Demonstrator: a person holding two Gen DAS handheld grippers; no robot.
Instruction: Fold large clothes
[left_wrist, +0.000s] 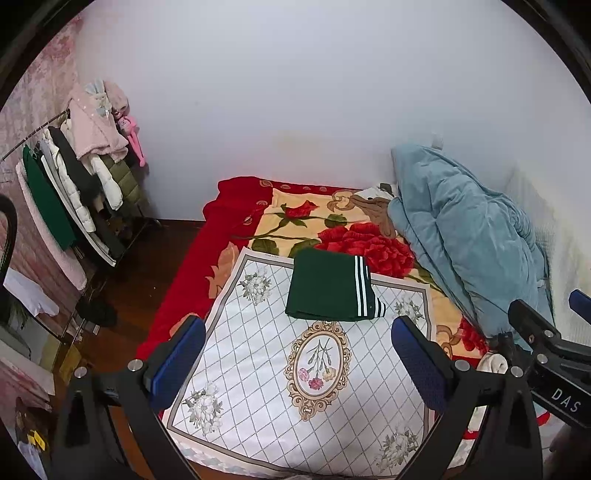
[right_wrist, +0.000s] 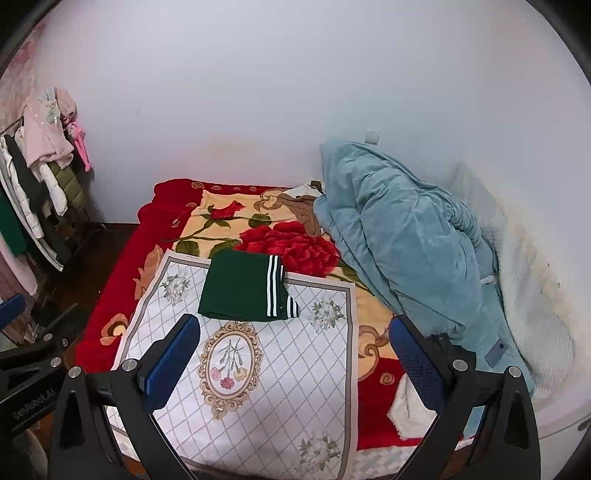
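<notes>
A dark green garment with white stripes (left_wrist: 328, 290) lies folded into a compact rectangle on the far part of a white floral mat (left_wrist: 258, 369) spread over the bed. It also shows in the right wrist view (right_wrist: 242, 291), on the same mat (right_wrist: 280, 387). My left gripper (left_wrist: 299, 347) is open and empty, held above the mat short of the garment. My right gripper (right_wrist: 295, 347) is open and empty, at a similar height and to the right of the left one; its body shows in the left wrist view (left_wrist: 546, 350).
A red rose blanket (left_wrist: 236, 218) covers the bed. A bunched blue quilt (right_wrist: 406, 243) lies along the right side by the wall. A clothes rack (left_wrist: 74, 184) with hanging coats stands at the left over dark wood floor (left_wrist: 147, 273).
</notes>
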